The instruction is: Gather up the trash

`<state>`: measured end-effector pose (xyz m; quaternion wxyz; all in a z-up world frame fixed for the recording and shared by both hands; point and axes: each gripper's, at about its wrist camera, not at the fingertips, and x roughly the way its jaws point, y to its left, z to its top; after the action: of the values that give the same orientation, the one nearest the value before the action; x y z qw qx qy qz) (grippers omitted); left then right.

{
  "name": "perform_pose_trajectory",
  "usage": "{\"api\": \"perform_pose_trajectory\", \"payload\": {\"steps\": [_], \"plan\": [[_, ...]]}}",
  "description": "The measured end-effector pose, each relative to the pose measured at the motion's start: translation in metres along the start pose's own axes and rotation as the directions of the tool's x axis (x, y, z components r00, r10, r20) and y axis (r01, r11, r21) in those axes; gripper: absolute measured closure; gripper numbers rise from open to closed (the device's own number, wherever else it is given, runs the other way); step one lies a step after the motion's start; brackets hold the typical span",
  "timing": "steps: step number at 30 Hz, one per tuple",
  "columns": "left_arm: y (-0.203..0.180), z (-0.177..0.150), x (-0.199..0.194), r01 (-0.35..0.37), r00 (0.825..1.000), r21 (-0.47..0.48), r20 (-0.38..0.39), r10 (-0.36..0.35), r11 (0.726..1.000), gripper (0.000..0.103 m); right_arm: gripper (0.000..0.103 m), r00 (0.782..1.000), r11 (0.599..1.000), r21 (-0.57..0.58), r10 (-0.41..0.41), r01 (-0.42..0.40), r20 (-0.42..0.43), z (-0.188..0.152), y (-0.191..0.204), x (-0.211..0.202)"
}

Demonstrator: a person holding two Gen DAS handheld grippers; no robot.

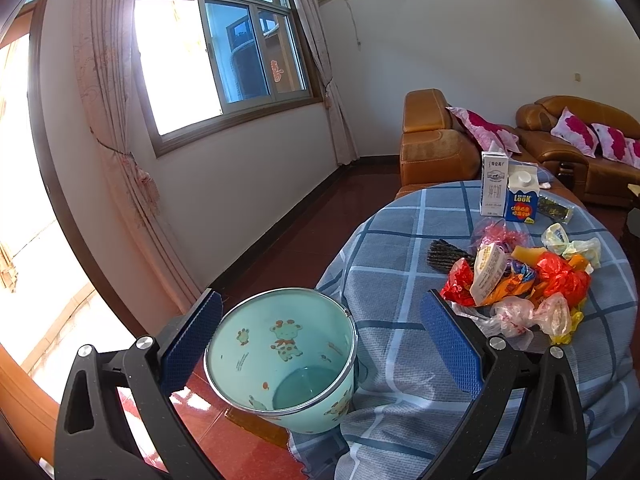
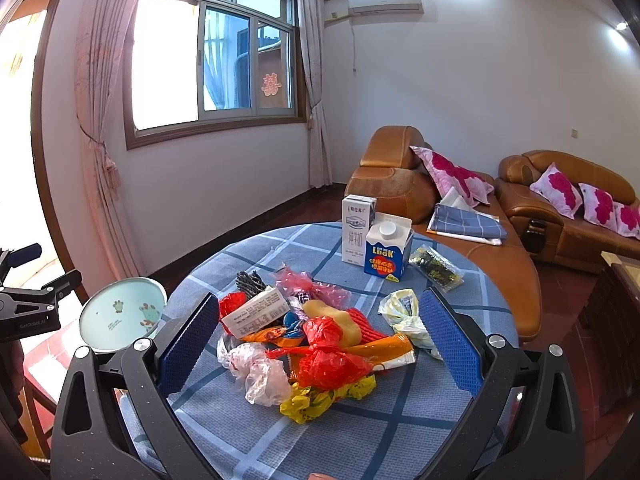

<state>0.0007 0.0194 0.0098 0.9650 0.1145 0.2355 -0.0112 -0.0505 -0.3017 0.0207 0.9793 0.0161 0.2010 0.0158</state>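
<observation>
Right now my left claw (image 1: 320,344) is spread wide with nothing held, its blue pads on either side of the mint-green bin (image 1: 282,360), which stands on the red floor just beside the edge of the tabletop (image 1: 400,360). Looking down into the bin I see a cartoon giraffe print on its inner wall and bare bottom, no trash inside. My right claw (image 2: 316,344) is also fully open and holds nothing; it hangs over the pile of trash (image 2: 316,344) in the middle of the blue checked cloth. In that pile I can make out a red plastic bag (image 2: 332,360), a crumpled clear bag (image 2: 260,372), a yellow wrapper (image 2: 320,400), an orange sachet (image 2: 384,346), a white labelled packet (image 2: 256,312) and a pinkish film (image 2: 304,284). A pale crumpled wrapper (image 2: 404,312) lies just beside my right pad, and a dark ridged piece (image 2: 250,282) sits at the pile's far left. Farther back on the tabletop two cartons stand upright and touching: a tall white milk carton (image 2: 356,228) and a blue carton (image 2: 388,252) marked LOOK, with a dark green snack packet (image 2: 436,268) lying flat next to them
</observation>
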Motion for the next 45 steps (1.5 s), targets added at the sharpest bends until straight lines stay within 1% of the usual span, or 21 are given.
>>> {"api": "perform_pose_trajectory", "payload": {"steps": [7, 18, 20, 25, 27, 31, 33, 37, 40, 43, 45], "plan": [[0.001, -0.002, 0.001, -0.002, 1.000, 0.003, -0.003, 0.002, 1.000, 0.006, 0.005, 1.000, 1.000, 0.003, -0.004, 0.004, -0.009, -0.002, 0.000, 0.003], [0.004, -0.017, 0.019, -0.006, 0.999, 0.011, -0.047, 0.006, 1.000, 0.006, 0.005, 0.999, 0.999, 0.014, -0.031, 0.031, -0.037, -0.010, -0.013, 0.016], [-0.007, -0.010, 0.021, -0.008, 0.998, 0.017, -0.056, 0.009, 1.000, 0.006, 0.005, 0.998, 0.999, 0.017, -0.037, 0.038, -0.042, -0.012, -0.015, 0.019], [-0.014, -0.013, 0.030, 0.000, 0.997, 0.024, -0.072, 0.002, 1.000, 0.006, 0.005, 0.996, 0.998, 0.027, -0.061, 0.062, -0.058, -0.017, -0.026, 0.029], [-0.019, -0.014, 0.035, 0.012, 0.997, 0.032, -0.079, -0.009, 0.999, 0.006, 0.005, 0.995, 0.997, 0.030, -0.075, 0.077, -0.062, -0.020, -0.031, 0.033], [-0.036, -0.015, 0.050, 0.038, 0.995, 0.051, -0.094, -0.033, 0.998, 0.006, 0.005, 0.989, 0.989, 0.050, -0.134, 0.138, -0.069, -0.028, -0.052, 0.039], [-0.047, -0.014, 0.059, 0.048, 0.994, 0.063, -0.106, -0.041, 0.997, 0.006, 0.005, 0.981, 0.982, 0.058, -0.174, 0.179, -0.084, -0.034, -0.067, 0.045], [-0.069, -0.015, 0.076, 0.080, 0.989, 0.070, -0.128, -0.071, 0.994, 0.006, 0.005, 0.968, 0.968, 0.093, -0.219, 0.231, -0.124, -0.048, -0.097, 0.055], [-0.085, -0.014, 0.084, 0.109, 0.986, 0.073, -0.133, -0.099, 0.991, 0.006, 0.005, 0.960, 0.962, 0.108, -0.231, 0.250, -0.158, -0.059, -0.108, 0.062], [-0.103, -0.012, 0.095, 0.134, 0.982, 0.077, -0.146, -0.122, 0.988, 0.006, 0.005, 0.954, 0.958, 0.109, -0.246, 0.267, -0.172, -0.068, -0.115, 0.068], [-0.115, -0.010, 0.101, 0.151, 0.980, 0.084, -0.141, -0.138, 0.985, 0.006, 0.005, 0.951, 0.955, 0.114, -0.251, 0.273, -0.178, -0.071, -0.119, 0.070]]}}
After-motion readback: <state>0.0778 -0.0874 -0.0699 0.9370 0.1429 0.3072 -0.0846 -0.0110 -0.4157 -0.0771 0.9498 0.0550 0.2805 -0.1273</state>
